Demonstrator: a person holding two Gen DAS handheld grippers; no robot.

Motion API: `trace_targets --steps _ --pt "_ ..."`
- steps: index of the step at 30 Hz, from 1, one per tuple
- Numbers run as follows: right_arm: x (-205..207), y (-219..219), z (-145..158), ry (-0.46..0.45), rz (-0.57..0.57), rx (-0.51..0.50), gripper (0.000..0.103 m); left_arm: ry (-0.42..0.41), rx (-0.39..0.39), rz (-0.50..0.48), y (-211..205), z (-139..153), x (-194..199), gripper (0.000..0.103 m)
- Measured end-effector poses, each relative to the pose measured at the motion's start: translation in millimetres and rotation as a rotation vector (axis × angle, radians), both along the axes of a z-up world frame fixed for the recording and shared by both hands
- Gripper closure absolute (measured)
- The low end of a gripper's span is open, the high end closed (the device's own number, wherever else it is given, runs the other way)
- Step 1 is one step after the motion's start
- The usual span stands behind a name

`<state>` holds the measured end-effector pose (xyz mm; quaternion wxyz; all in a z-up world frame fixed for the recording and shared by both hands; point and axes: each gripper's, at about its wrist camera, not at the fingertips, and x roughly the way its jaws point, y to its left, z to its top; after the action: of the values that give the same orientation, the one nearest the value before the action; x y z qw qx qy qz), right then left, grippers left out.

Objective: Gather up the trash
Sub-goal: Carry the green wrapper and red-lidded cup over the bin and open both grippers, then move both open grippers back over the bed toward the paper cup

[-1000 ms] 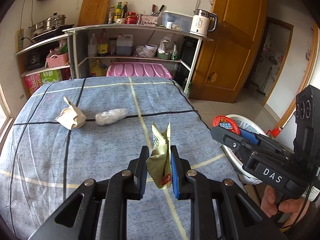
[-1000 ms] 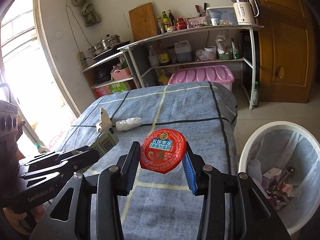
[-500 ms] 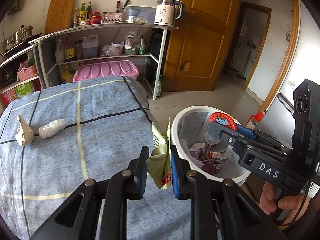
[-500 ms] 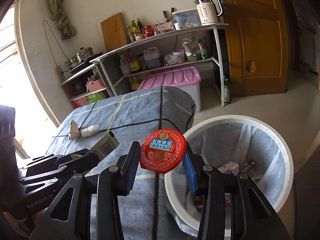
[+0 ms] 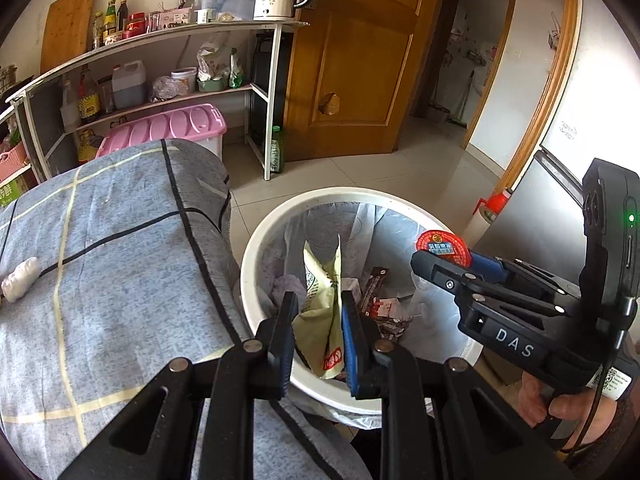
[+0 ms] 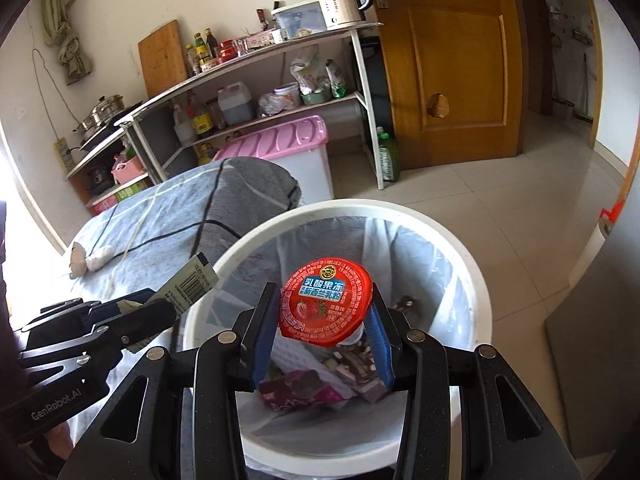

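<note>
A table under a grey-blue cloth with pale yellow and black grid lines [image 5: 120,264] fills the left of the left wrist view, and just beside its rounded corner stands a round white plastic waste bin lined with a thin translucent bag [image 5: 256,248], its rim close against the hanging cloth. The bin already holds a loose heap of rubbish: dark red-brown snack wrappers, scraps of white paper and, in the right wrist view, a crumpled magenta packet [image 6: 300,392]. The left gripper [image 5: 317,332] hangs over the near rim of the bin with its blue pads pinched tight on a crumpled pale yellow-green foil sachet [image 5: 320,304], which stands upright between the jaws; its torn top flares open, a printed panel runs down one face, and a small red mark sits at its lower end. The right gripper [image 6: 325,340] is over the middle of the bin opening, its jaws part-way apart and clamped on the sides of a small clear plastic jelly cup sealed with a round red foil lid [image 6: 325,301]; the lid faces the camera and carries a blue band with white characters above a strawberry picture. Far back on the cloth lie a crumpled white tissue wad [image 5: 20,284] and, beside it, a beige paper scrap [image 6: 78,260], near each other.
</note>
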<state>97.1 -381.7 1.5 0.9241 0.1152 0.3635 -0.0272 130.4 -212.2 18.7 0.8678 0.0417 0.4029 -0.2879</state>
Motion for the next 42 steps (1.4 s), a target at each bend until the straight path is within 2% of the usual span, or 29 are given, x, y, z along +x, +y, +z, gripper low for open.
trace_targets --steps 4,6,8,11,14,24,30,42 --pt "4 -14 -10 0.042 -0.018 0.015 0.060 0.022 -0.002 -0.009 -7 -6 4 0.079" --pt "5 -17 -13 0.053 -0.021 0.017 0.060 0.029 -0.001 -0.005 -6 -8 5 0.070" --pt "4 -18 -17 0.059 -0.030 0.019 0.058 0.020 0.002 0.002 -5 -7 5 0.054" --pt "4 -18 -18 0.065 -0.035 0.029 0.050 0.020 -0.007 0.006 0 -5 7 0.052" --pt "2 -15 -17 0.059 -0.038 0.031 0.046 0.012 -0.001 0.017 4 -3 7 0.049" --pt "5 4 -3 0.028 -0.014 0.029 0.045 0.002 -0.037 0.075 43 9 7 0.046" --pt "13 34 7 -0.002 0.039 0.037 0.045 -0.013 -0.049 0.182 93 15 12 0.045" --pt "45 116 10 -0.002 0.185 0.022 0.045 -0.009 -0.039 0.474 217 11 31 0.042"
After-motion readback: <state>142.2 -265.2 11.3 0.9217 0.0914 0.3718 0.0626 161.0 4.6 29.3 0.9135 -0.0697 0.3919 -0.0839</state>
